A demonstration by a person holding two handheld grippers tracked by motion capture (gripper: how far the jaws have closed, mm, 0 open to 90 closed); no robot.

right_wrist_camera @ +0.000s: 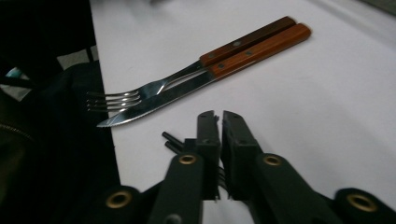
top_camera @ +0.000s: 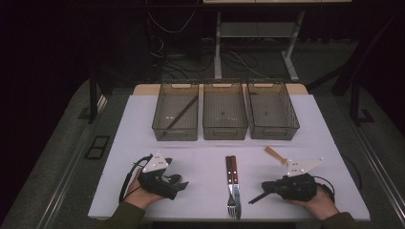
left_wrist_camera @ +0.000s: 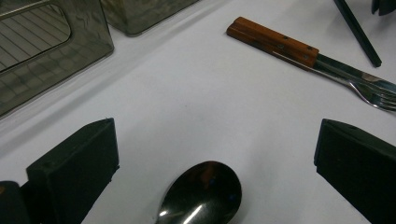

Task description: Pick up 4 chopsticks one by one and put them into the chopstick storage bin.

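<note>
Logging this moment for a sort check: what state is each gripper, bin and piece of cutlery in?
Left gripper: open, spoon lying between jaws.
Right gripper: shut on black chopsticks.
Left bin: holds one brown stick.
Middle bin: looks empty.
Right bin: looks empty.
Fork and knife: lying side by side, untouched.

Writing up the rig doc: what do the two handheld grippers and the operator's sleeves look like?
Both the left gripper and right gripper are black, each topped by a pale grey three-cornered plate with small holes and trailing a black cable. The jaws are blocky black; the right gripper view shows brass-coloured rivets at the linkage. Sleeves are dark olive.
</note>
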